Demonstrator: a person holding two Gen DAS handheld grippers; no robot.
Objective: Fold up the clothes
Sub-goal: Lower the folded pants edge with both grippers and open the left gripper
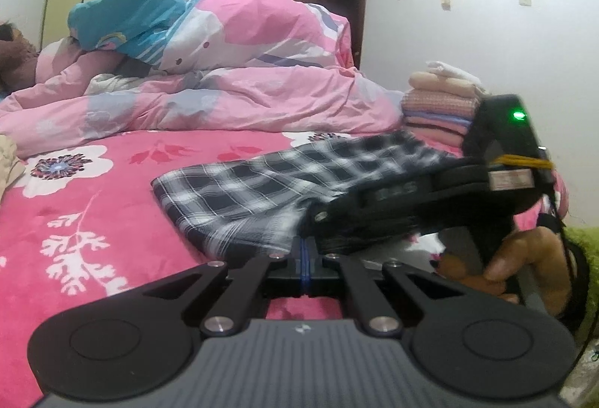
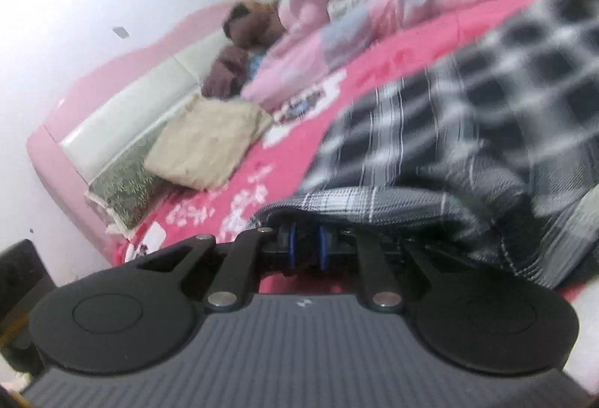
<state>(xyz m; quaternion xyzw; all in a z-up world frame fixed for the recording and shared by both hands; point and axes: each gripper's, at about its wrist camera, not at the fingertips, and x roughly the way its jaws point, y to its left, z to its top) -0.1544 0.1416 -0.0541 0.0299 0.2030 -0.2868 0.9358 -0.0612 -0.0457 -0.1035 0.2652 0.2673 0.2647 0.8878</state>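
While the plaid garment (image 1: 239, 194) lies spread on the pink floral bedsheet (image 1: 93, 206), both grippers work at its near edge. Left gripper (image 1: 305, 258): fingers drawn together, blue pads meeting at the cloth's near hem; whether any fabric is pinched between them cannot be told from this angle. Right gripper (image 2: 307, 250): its blue-edged fingers stand slightly apart, with a fold of the plaid garment (image 2: 468, 131) draped over the tips; the view is motion-blurred, so grip cannot be confirmed. In the left wrist view the right gripper (image 1: 423, 198) lies across the garment's right portion, a green light lit on its body, a hand (image 1: 516, 265) around its handle. Behind the garment, a rumpled pink duvet (image 1: 232, 90) is heaped along the far side of the bed. A stack of folded clothes (image 1: 441, 104) sits just beyond the garment's far right corner. A beige pillow (image 2: 209, 142) rests near the headboard (image 2: 123, 116).
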